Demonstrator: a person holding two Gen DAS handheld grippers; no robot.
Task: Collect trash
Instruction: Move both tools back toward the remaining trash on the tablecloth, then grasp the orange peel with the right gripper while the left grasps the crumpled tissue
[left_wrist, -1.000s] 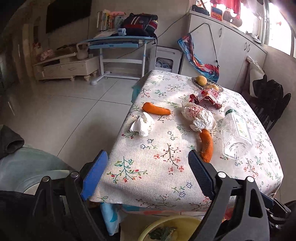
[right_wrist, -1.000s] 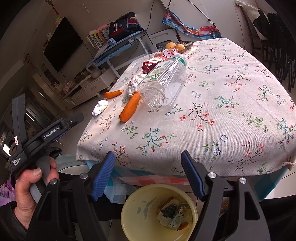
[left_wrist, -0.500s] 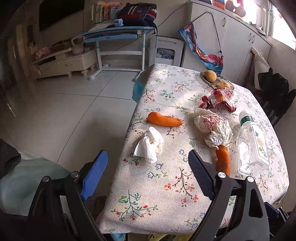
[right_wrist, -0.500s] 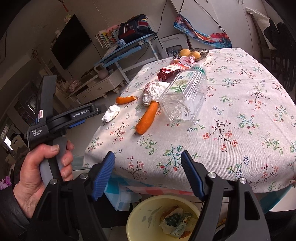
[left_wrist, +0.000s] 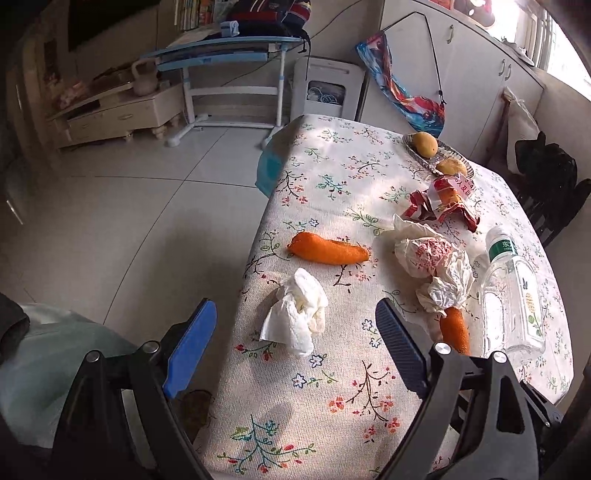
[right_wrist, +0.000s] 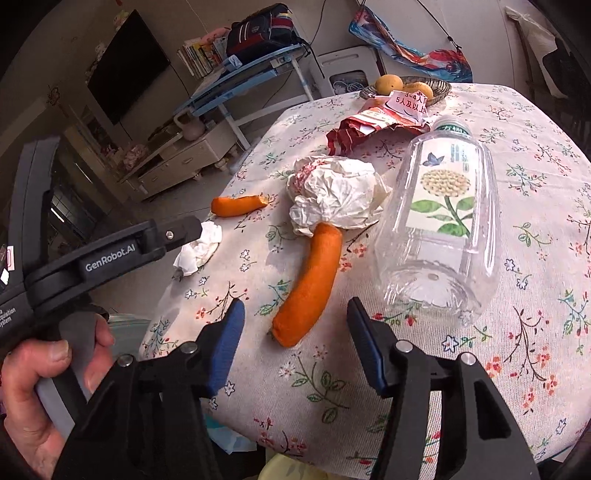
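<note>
On the flowered desk (left_wrist: 325, 387), the left gripper (left_wrist: 295, 334) hovers with jaws wide around the white tissue (left_wrist: 297, 317) without touching, while the right gripper (right_wrist: 293, 334), jaws just narrowed but empty, frames the carrot (right_wrist: 310, 284), whose far end hides under crumpled paper (right_wrist: 336, 195)

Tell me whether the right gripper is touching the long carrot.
Apart. The right wrist view shows the right gripper open, tablecloth visible between each pad and the carrot.
</note>
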